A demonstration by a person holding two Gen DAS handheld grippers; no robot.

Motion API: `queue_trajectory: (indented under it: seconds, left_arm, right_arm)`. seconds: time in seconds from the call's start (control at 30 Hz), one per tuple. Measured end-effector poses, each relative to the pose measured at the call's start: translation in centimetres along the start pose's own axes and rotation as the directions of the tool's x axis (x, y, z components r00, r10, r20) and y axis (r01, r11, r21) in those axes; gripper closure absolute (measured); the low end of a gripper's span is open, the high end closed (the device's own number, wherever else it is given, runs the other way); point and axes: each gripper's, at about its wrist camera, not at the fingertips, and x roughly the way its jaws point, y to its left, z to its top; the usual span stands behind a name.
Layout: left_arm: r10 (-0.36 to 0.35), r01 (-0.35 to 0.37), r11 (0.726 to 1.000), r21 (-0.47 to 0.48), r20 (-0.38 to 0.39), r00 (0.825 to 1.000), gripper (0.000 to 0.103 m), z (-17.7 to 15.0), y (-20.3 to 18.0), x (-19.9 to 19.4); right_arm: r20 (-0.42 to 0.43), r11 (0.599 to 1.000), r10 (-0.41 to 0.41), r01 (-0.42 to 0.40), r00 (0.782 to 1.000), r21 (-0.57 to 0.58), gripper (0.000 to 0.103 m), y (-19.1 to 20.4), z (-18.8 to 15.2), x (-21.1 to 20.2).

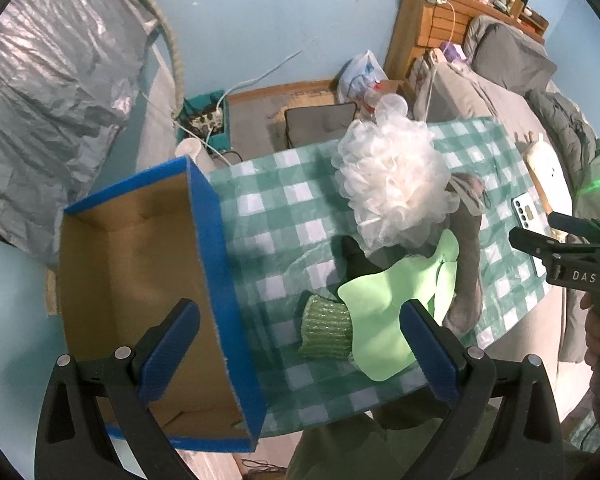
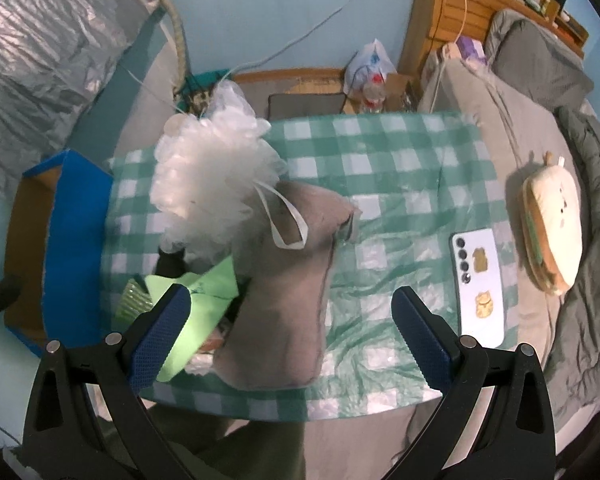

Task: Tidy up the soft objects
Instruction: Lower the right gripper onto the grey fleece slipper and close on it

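**Soft things heaped on a checked table, box standing bare**

A blue-walled bedroom with a bed along the right of both views holds a table (image 1: 284,208) under a green-and-white checked cloth. At the left of the left wrist view stands a cardboard box (image 1: 140,280) with blue outer walls; its brown floor shows with nothing lying in it.

The soft things lie in a heap right of the box: a white mesh bath pouf (image 1: 392,184) on top at upper centre, a grey fabric piece (image 2: 292,292) under and beside it, a pale green foam sheet (image 1: 384,316) lower down, and a green ribbed knit piece (image 1: 326,332) touching the sheet's left edge. A phone (image 2: 480,288) lies face down on the cloth at right, and a sandwich-shaped plush (image 2: 552,236) rests on the bed just beyond.

The left tool (image 1: 300,348) hangs wide open and holds nothing; the knit piece and foam sheet sit between its fingers in the frame. The right tool (image 2: 292,336) is likewise spread wide and unladen, with the grey piece showing between its fingers.
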Motion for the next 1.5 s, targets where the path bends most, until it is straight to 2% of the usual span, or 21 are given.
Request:
queue_trajectory:
  seconds: [0.4,0.73,1.0,1.17,1.23,1.3,1.33,1.37,1.4,1.43,1.5]
  left_arm:
    - [0.008,-0.006,0.999,0.054,-0.041,0.999,0.002,-0.1,-2.5,3.9]
    - [0.021,-0.013,0.993,0.114,-0.066,0.998,0.002,-0.7,-5.2,6.2]
    - [0.019,-0.008,0.991,0.132,-0.081,0.997,0.002,-0.8,-6.1,7.4]
    - [0.022,-0.011,0.991,0.131,-0.083,0.996,0.002,-0.6,-6.4,7.5]
    - [0.019,-0.009,0.992,0.126,-0.082,0.996,0.002,-0.4,-6.4,7.5]
    - [0.016,-0.006,0.992,0.122,-0.082,0.997,0.002,-0.2,-6.4,7.5]
    - [0.015,-0.005,0.993,0.119,-0.082,0.996,0.002,0.0,-6.4,7.5]
    - [0.014,-0.004,0.993,0.117,-0.083,0.996,0.002,0.2,-6.4,7.6]
    - [0.012,-0.002,0.993,0.115,-0.083,0.996,0.002,0.3,-6.3,7.6]
    - [0.009,0.0,0.994,0.112,-0.083,0.996,0.002,0.4,-6.4,7.6]
    - [0.005,0.004,0.994,0.107,-0.083,0.997,0.002,0.8,-6.4,7.6]
  right_arm:
    - [-0.075,1.0,0.018,-0.017,0.997,0.021,0.002,-1.3,-0.9,4.6]
    - [-0.144,0.999,0.018,-0.024,0.989,-0.039,0.002,0.1,-1.6,7.7]
    - [-0.16,1.0,0.014,-0.017,0.987,-0.021,0.003,0.4,-1.2,9.5]
    - [-0.181,0.999,0.036,-0.036,0.983,0.004,0.014,-0.1,-0.9,11.0]
    - [-0.192,0.998,0.056,-0.054,0.98,0.015,0.026,-0.2,-1.0,11.3]
    - [-0.188,0.998,0.061,-0.06,0.98,0.012,0.032,-0.4,-1.0,11.3]
    - [-0.188,0.998,0.064,-0.064,0.98,0.007,0.04,-0.5,-1.0,11.2]
    - [-0.189,0.998,0.066,-0.067,0.98,0.002,0.043,-0.5,-1.0,11.0]
    - [-0.186,0.997,0.071,-0.073,0.98,-0.004,0.053,-0.4,-1.1,10.8]
    - [-0.183,0.995,0.095,-0.098,0.978,-0.006,0.07,-0.5,-1.1,10.5]
    - [-0.181,0.997,0.076,-0.08,0.981,-0.017,0.074,-0.7,-1.2,10.0]
